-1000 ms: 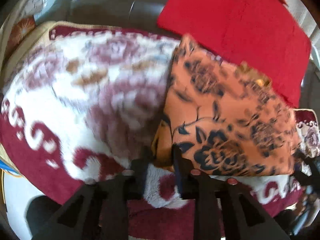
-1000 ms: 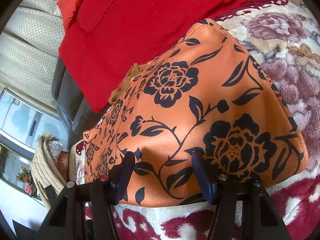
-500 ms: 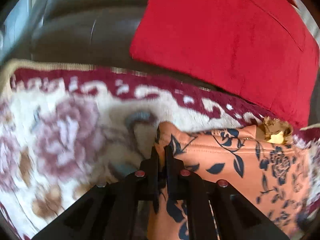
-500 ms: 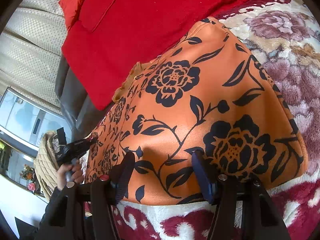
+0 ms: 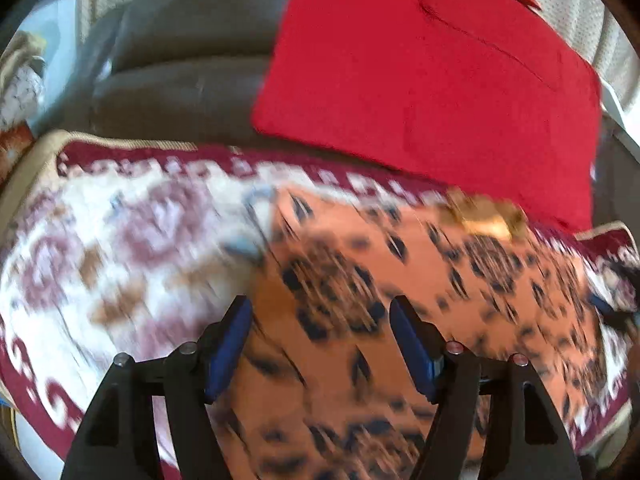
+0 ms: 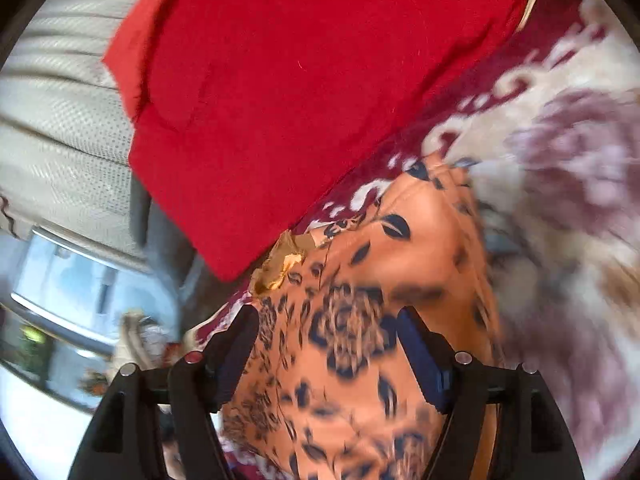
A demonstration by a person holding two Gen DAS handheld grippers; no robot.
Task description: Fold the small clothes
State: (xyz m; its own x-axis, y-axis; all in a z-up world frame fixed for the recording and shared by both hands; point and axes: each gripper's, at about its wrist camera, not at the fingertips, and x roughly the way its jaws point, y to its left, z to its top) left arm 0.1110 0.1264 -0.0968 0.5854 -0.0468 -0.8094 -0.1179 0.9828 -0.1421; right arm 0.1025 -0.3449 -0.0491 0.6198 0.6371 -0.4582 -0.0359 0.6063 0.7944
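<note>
An orange garment with a dark flower print (image 5: 400,280) lies flat on the plush blanket, blurred by motion. My left gripper (image 5: 318,308) hovers over its left part. Its jaws are opening and stand wide, with the blue pads (image 5: 228,344) clear of the cloth. In the right wrist view the same garment (image 6: 400,240) stretches away beneath my right gripper (image 6: 327,314). Those jaws are also opening, and nothing is pinched between them. A gold trim piece (image 6: 280,268) sticks out at the garment's far edge.
A red folded cloth (image 5: 420,60) lies behind the garment, partly on the dark sofa back (image 5: 180,60). The white and maroon floral blanket (image 5: 140,232) covers the seat. In the right wrist view cream dotted fabric (image 6: 60,120) and a bright glass surface (image 6: 80,280) fill the left.
The left gripper was shut on the garment's edge and has let go, its jaws now wide apart. The right gripper's jaws have widened, and its view has swung toward the red cloth.
</note>
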